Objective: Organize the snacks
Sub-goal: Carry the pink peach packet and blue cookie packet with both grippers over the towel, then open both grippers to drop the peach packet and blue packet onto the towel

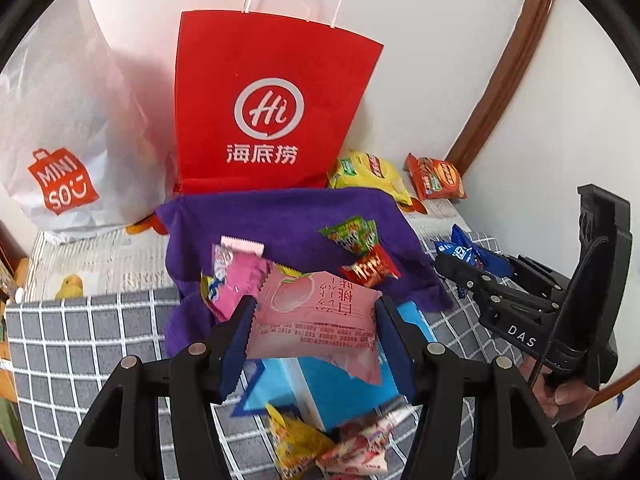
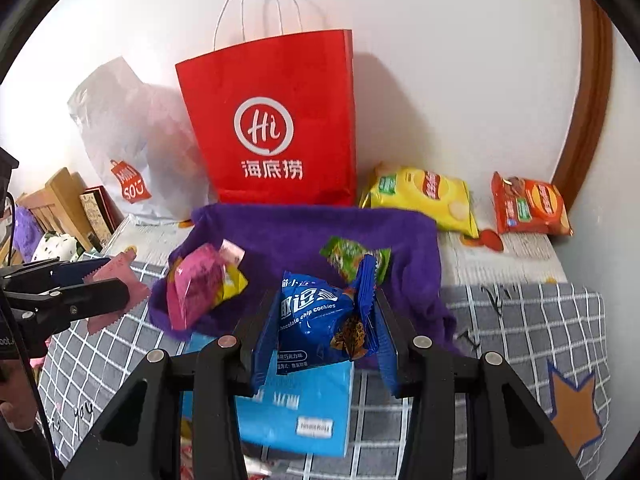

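Observation:
My left gripper is shut on a pale pink peach snack packet and holds it above the near edge of the purple cloth. My right gripper is shut on a blue chocolate chip cookie packet, also over the cloth's near edge. On the cloth lie a magenta packet, a green packet and a small red packet. The right gripper shows at the right of the left wrist view; the left gripper shows at the left of the right wrist view.
A red paper bag and a white Miniso bag stand against the wall behind the cloth. Yellow and orange chip bags lie at the back right. A blue tissue box and loose candies lie below the grippers.

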Tool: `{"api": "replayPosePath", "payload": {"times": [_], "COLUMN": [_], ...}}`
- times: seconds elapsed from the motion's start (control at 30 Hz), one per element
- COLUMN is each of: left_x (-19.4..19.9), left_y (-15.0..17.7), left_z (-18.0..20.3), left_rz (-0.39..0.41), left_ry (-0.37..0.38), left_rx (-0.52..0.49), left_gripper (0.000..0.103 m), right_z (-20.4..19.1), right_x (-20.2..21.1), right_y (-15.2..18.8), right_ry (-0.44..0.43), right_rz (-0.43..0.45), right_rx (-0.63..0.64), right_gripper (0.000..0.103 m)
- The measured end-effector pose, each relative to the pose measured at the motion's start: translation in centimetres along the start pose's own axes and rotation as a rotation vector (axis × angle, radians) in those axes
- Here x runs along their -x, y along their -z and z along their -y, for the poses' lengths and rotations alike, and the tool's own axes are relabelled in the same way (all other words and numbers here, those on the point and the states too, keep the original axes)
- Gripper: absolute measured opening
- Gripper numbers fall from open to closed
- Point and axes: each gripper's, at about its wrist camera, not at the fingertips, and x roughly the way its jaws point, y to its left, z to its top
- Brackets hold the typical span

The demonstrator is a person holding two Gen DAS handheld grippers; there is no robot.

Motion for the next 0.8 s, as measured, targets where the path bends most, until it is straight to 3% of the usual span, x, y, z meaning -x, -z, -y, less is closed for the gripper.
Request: {"api": "replayPosePath", "payload": {"times": [0.53, 0.8], "left_x": [-5.1, -8.1], "left_y": [-5.5, -5.9], "left_z": [-3.3, -5.0], "left_rz": [-0.015, -0.033], "left_ry": [-0.022, -0.031], "left_rx": [0.038, 0.067], "left_gripper": [0.058, 0.058], "right_z": [0.6, 0.3], "right_x": [-5.0, -7.8], "right_y": [-5.0, -5.9], "right_ry": [-0.019, -0.061], "right_rz": [0.002, -0.001], "right_rx": [0.011, 0.022], "right_gripper": [0.044, 0.044]}}
